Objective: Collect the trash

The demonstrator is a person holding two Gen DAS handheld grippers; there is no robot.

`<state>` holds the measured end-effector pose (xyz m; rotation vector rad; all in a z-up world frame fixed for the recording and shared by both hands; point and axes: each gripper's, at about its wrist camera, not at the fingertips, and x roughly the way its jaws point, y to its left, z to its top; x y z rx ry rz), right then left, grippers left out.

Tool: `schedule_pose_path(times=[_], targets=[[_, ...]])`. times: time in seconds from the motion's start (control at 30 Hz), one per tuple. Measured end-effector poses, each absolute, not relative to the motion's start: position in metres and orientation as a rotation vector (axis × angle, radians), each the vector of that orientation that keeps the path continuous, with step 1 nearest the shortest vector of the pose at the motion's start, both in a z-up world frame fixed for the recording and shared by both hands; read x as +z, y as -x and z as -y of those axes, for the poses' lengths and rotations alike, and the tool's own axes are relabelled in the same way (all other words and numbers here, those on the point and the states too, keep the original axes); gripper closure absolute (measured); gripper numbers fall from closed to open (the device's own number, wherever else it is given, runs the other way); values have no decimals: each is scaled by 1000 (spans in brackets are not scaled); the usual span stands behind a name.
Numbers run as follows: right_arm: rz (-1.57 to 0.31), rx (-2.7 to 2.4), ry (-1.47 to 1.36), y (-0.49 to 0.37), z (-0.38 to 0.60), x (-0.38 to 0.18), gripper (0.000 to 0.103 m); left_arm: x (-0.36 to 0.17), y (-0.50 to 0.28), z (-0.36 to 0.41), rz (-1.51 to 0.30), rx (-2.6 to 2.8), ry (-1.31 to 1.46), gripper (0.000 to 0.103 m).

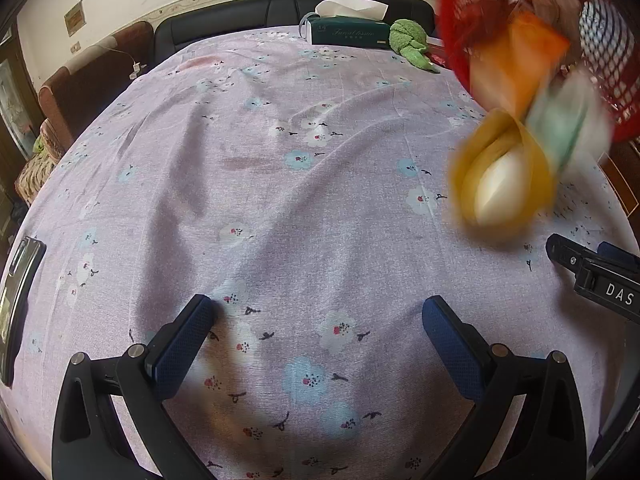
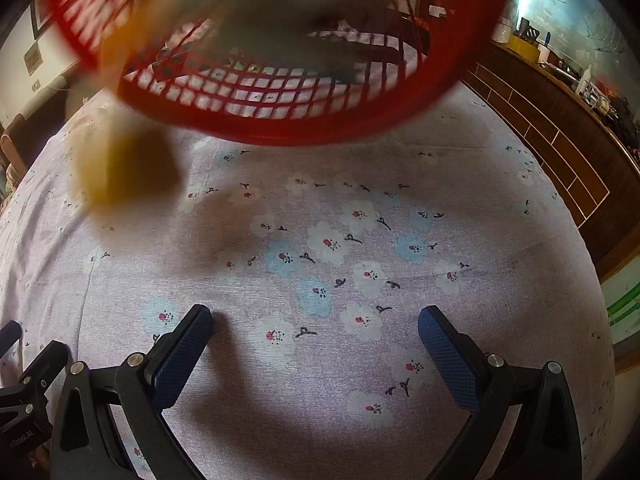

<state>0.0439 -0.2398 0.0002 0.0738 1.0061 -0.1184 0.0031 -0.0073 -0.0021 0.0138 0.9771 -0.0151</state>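
The bench [image 1: 280, 208] is covered by a pale lilac cloth printed with white and blue flowers, creased in long folds. Nearest the left wrist camera, the left gripper [image 1: 318, 318] hangs low over the cloth with its jaws released, blue pads wide apart and nothing between them. At the left edge of the bench lies a dark phone [image 1: 18, 292]. To the right, the black tip of the right gripper [image 1: 588, 264] enters that view. In its own camera the right gripper [image 2: 316, 320] is likewise spread open over bare cloth, empty, with part of the left gripper's black frame at its lower left.

Farther out, on the right side of the bench, blurred trash is in the air above the cloth: a yellow wrapper [image 1: 504, 176] with a white inside, lowest of all, a pale green packet [image 1: 560, 128] just above it, and an orange packet [image 1: 520, 60] at the mouth of a tilted red mesh basket [image 1: 616, 80], which holds more paper scraps. From the right wrist the same red mesh basket [image 2: 304, 92] fills the upper frame, off the cloth, with the yellow wrapper [image 2: 124, 164] below its left rim. What holds the basket is not visible.

At the far edge stand a green tissue box [image 1: 348, 30] and, just beside it, a crumpled green cloth [image 1: 410, 42]. Beyond are a dark sofa [image 1: 224, 24], a brown armchair [image 1: 92, 76], and a cream wall with a framed picture. On the right side of the room runs a wooden counter [image 2: 560, 120].
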Motion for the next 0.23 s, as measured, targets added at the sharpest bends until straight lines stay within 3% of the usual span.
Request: schedule_pose_path(times=[0.23], targets=[[-1006,-118,-73,-45,240,1,0,-3,-3,9,-977,-16,-14,0]])
